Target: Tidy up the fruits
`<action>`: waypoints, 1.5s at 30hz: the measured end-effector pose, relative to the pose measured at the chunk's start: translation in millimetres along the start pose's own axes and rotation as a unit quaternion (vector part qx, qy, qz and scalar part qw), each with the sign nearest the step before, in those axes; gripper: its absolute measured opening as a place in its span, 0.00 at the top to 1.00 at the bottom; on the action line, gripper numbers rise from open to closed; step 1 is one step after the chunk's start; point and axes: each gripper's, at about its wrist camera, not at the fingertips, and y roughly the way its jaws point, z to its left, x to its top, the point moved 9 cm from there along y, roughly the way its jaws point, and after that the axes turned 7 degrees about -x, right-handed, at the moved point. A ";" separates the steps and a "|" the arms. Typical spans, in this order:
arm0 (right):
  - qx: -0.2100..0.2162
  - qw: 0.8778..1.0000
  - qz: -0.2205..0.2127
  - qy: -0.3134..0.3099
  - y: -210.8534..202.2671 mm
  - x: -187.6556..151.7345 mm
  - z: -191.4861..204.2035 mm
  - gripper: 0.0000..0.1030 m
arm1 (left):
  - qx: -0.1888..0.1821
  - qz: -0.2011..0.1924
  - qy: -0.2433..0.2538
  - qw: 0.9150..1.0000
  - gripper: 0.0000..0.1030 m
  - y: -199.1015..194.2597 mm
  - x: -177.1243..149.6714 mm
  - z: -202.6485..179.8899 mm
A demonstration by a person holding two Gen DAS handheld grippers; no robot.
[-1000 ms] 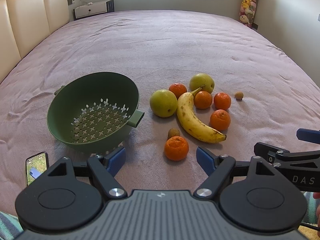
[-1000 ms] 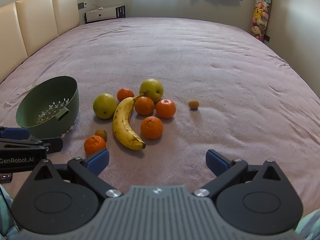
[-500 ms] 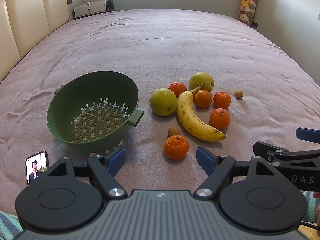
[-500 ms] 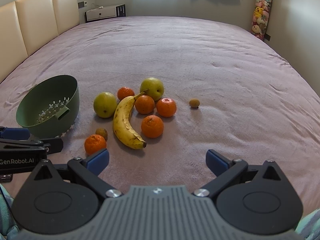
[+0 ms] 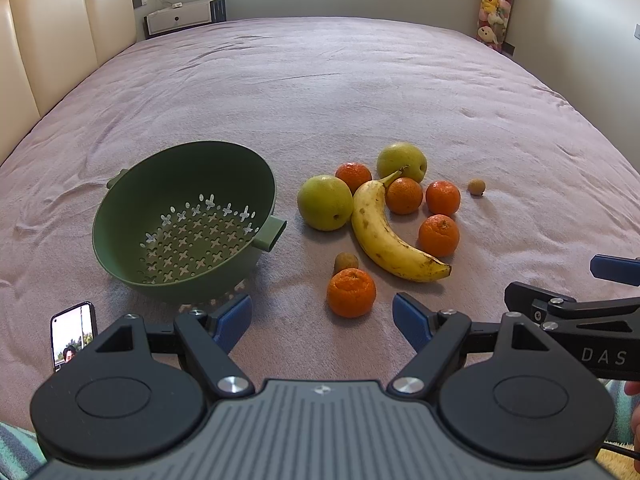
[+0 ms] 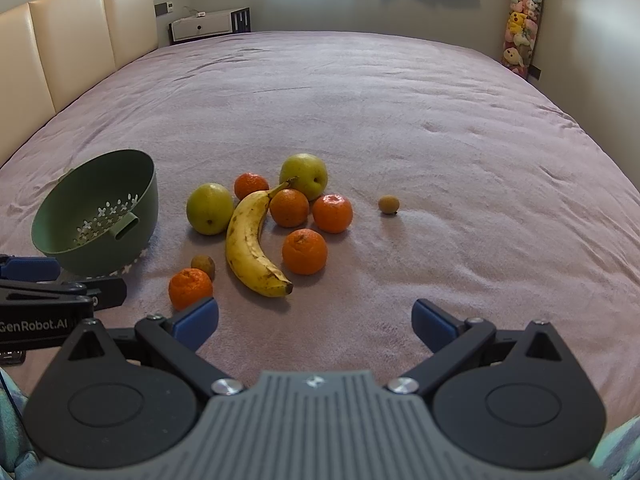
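A green colander (image 5: 132,232) (image 6: 52,236) lies tilted and empty on the pink bedspread. Right of it lie a banana (image 5: 384,236) (image 6: 250,244), two green pears (image 5: 325,208) (image 5: 402,160), several mandarins and two small brown fruits (image 5: 345,261) (image 5: 477,187). The nearest mandarin (image 5: 351,293) (image 6: 189,288) lies just ahead of my left gripper (image 5: 322,316), which is open and empty. My right gripper (image 6: 316,316) is open and empty, short of the banana's tip.
A phone (image 5: 72,336) with a lit screen lies near the bed's front left edge. A padded headboard (image 5: 48,52) stands at the left, a low cabinet (image 5: 184,18) at the back, hanging plush toys (image 5: 494,4) at the back right.
Both grippers have edged slightly forward toward the fruit. Nothing on the bed has moved; only the phone's screen picture differs.
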 end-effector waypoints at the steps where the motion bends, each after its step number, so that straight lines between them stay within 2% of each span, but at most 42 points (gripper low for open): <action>1: 0.000 1.000 0.001 0.000 0.3 0.0 -0.1 0.04 | 0.000 0.000 0.000 1.000 0.09 0.0 -0.4 0.0; 29: 0.001 1.000 0.003 0.000 1.7 -0.4 1.1 0.04 | -0.003 0.002 0.001 1.000 0.09 0.9 -2.8 -3.5; 34: 0.016 1.000 -0.014 -0.006 1.7 -0.2 3.9 0.04 | -0.013 0.001 0.001 1.000 0.20 1.7 -1.2 -2.1; 39: 0.011 0.999 -0.018 -0.025 9.8 0.6 5.8 0.20 | -0.038 0.012 -0.022 0.999 0.32 8.7 0.1 1.7; 41: 0.011 1.000 -0.012 -0.027 15.6 -1.2 6.2 0.31 | -0.054 0.014 -0.023 0.998 0.44 12.7 0.6 -0.2; 45: 0.016 0.999 -0.004 -0.031 27.2 -2.6 7.7 0.45 | -0.077 0.014 -0.035 0.996 0.49 21.7 1.8 -4.5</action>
